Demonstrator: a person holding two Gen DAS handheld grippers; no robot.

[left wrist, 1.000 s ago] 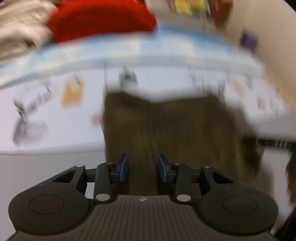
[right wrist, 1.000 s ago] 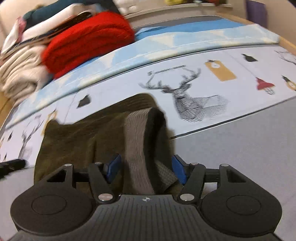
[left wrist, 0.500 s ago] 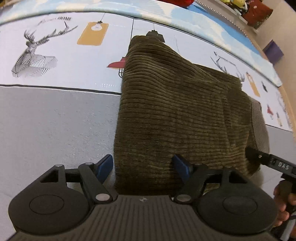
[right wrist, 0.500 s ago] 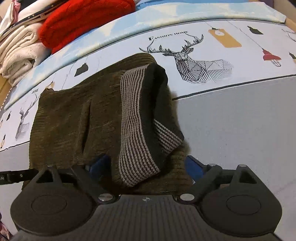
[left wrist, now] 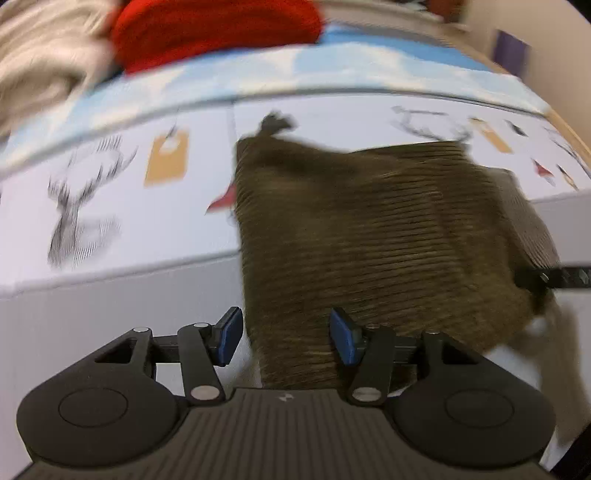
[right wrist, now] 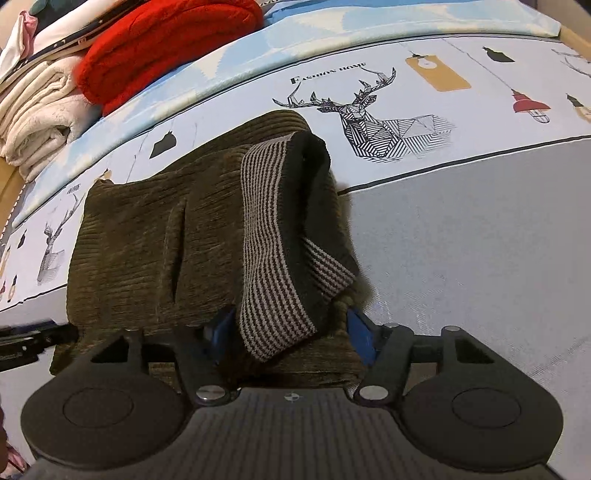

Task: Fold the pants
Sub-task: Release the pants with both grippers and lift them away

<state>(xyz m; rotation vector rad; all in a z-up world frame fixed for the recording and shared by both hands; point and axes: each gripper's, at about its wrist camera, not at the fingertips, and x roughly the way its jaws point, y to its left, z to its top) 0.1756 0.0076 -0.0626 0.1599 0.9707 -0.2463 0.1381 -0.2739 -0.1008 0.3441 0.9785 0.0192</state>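
— One pair of pants (right wrist: 155, 251), olive corduroy, lies folded to a squarish bundle on the bed sheet (right wrist: 461, 229), striped waistband (right wrist: 266, 258) flopped on top.

— And the fingers?

— Both pairs spread. The right gripper (right wrist: 291, 332) straddles the waistband end; the left gripper (left wrist: 282, 336) straddles the near corner.

— Step?

— Probably the last fold. Next: close on both corners and lift evenly, tucking the waistband in.

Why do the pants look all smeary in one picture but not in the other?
Left wrist view: motion blur smears the pants and the red sweater. Right wrist view: sharp, the striped waistband and deer print are crisp. Both views: the fisheye lens bends straight edges.
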